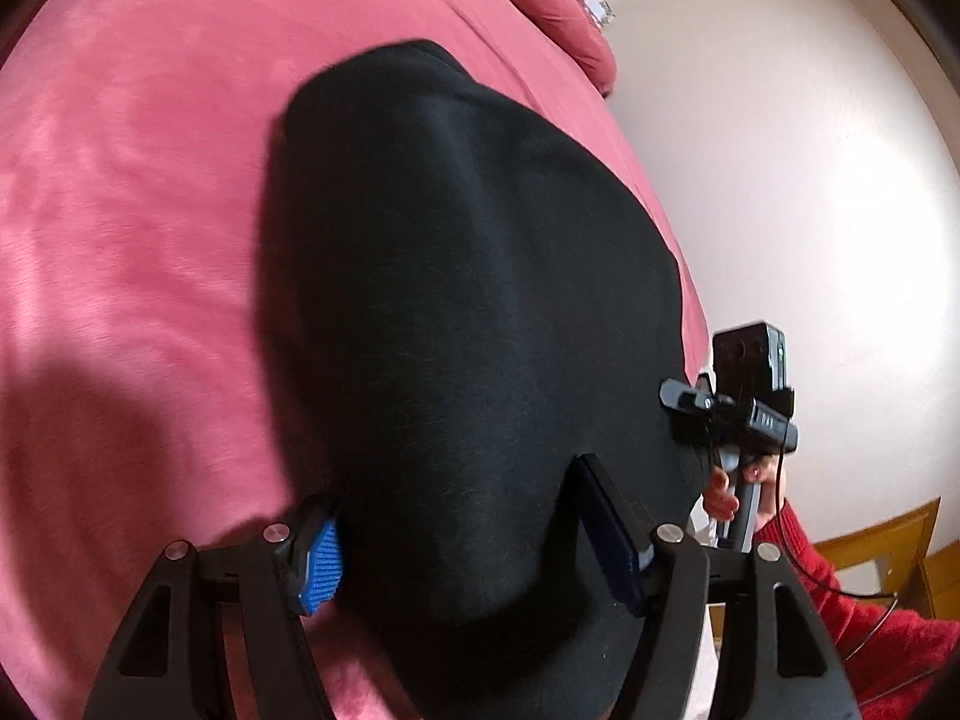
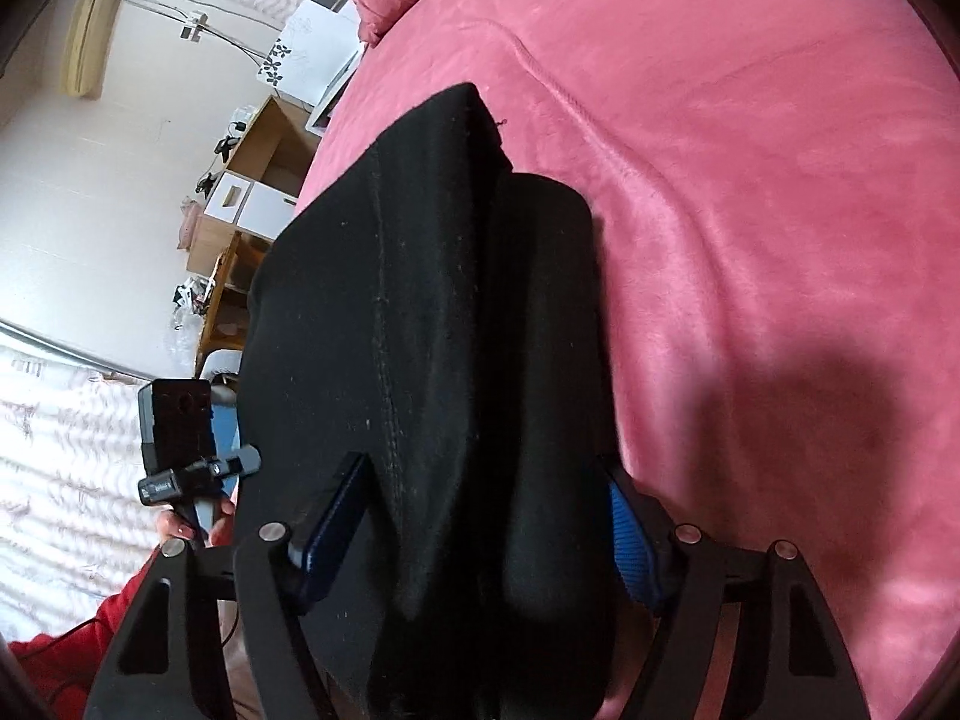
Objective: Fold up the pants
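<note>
Both grippers clamp the near edge of the black fleece pants (image 1: 468,324): left gripper (image 1: 474,546) and right gripper (image 2: 480,540) side by side, cloth's long axis running frame-upward over the pink plush bedspread (image 1: 132,192), apparently lifted.

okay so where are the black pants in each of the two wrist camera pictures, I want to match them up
Left wrist view: the black pants fill the centre, running from between the left tongs up to mid-frame.
Right wrist view: the pants sit centre-left, between the right tongs.
Shared landmark: the pink bedspread, left of the pants in the left view, right of them in the right view.
</note>
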A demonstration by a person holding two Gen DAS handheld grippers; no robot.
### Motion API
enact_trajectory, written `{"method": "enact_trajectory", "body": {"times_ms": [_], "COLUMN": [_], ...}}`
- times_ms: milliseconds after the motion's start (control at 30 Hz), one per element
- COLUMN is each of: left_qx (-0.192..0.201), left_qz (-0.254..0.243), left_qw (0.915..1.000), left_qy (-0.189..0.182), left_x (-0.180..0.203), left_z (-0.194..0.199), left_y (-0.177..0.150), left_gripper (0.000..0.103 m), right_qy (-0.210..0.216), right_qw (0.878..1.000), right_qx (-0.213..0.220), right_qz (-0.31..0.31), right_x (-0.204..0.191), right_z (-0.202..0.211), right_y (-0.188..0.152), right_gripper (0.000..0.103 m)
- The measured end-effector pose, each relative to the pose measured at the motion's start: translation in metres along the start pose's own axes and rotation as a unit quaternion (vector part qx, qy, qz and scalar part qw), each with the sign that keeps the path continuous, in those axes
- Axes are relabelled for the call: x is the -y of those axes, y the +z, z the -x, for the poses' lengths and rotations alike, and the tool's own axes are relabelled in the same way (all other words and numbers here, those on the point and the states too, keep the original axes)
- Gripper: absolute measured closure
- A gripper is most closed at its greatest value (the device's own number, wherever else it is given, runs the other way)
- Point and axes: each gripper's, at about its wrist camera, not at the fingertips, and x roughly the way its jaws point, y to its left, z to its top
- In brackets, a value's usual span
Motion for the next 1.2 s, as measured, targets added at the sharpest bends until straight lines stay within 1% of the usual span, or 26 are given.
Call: {"method": "enact_trajectory", "body": {"times_ms": [167,267,400,433,467,500,533,567,633,667,733,833,933,967,1000,1100,1200], "left_qx": [-0.008,-0.001,0.02,0.025,0.03,0.032,0.033,0.034,0.04,0.043,0.046,0.049,0.053,0.055,0.055,0.059,0.069], "left_qz": [0.0,0.0,0.035,0.04,0.034,0.026,0.014,0.004,-0.014,-0.034,-0.065,-0.087,-0.088,-0.09,-0.091,-0.09,-0.092], "left_qw": [1.0,1.0,0.9986,0.9982,0.9984,0.9987,0.9991,0.9993,0.9991,0.9985,0.9964,0.9936,0.9928,0.9919,0.9911,0.9883,0.9837], "left_qy": [-0.005,-0.007,-0.035,-0.038,-0.034,-0.03,-0.02,-0.013,-0.003,0.009,0.03,0.053,0.062,0.072,0.08,0.109,0.138], "left_x": [0.007,0.011,-0.001,-0.002,0.001,0.003,0.007,0.012,0.022,0.03,0.043,0.057,0.062,0.063,0.071,0.078,0.087], "left_z": [-0.009,-0.012,-0.01,-0.011,-0.01,-0.009,-0.008,-0.008,-0.006,-0.003,-0.001,0.003,0.01,0.013,0.006,0.014,0.022], "left_y": [0.003,0.006,0.005,0.004,0.002,0.0,-0.003,-0.005,-0.008,-0.01,-0.014,-0.018,-0.025,-0.028,-0.032,-0.043,-0.048], "left_gripper": [0.031,0.031,0.031,0.031,0.031,0.031,0.034,0.036,0.046,0.048,0.053,0.055,0.056,0.056,0.056,0.056,0.055], "right_qy": [0.033,0.056,0.047,0.043,0.04,0.039,0.038,0.036,0.03,0.025,0.009,-0.011,-0.016,-0.017,-0.018,-0.027,-0.036], "right_qw": [0.999,0.998,0.999,0.999,0.999,0.999,0.999,0.999,0.998,0.998,0.998,0.997,0.995,0.995,0.994,0.993,0.993], "right_qx": [0.0,0.008,0.016,0.018,0.02,0.023,0.025,0.027,0.032,0.034,0.038,0.044,0.051,0.051,0.051,0.05,0.058], "right_qz": [-0.008,-0.021,0.001,0.008,0.013,0.019,0.023,0.027,0.035,0.04,0.056,0.068,0.083,0.088,0.093,0.1,0.093], "right_x": [0.007,0.014,0.007,0.003,0.0,-0.002,-0.004,-0.006,-0.013,-0.014,-0.021,-0.032,-0.046,-0.052,-0.057,-0.072,-0.084], "right_z": [-0.004,-0.004,-0.009,-0.012,-0.014,-0.014,-0.015,-0.015,-0.016,-0.015,-0.015,-0.015,-0.012,-0.013,-0.014,-0.021,-0.027], "right_y": [0.006,0.007,0.005,0.004,0.002,0.001,0.0,-0.001,-0.002,-0.003,-0.004,-0.006,-0.01,-0.012,-0.014,-0.019,-0.022], "right_gripper": [0.027,0.027,0.027,0.027,0.027,0.027,0.027,0.03,0.037,0.04,0.043,0.047,0.05,0.051,0.051,0.052,0.053]}}
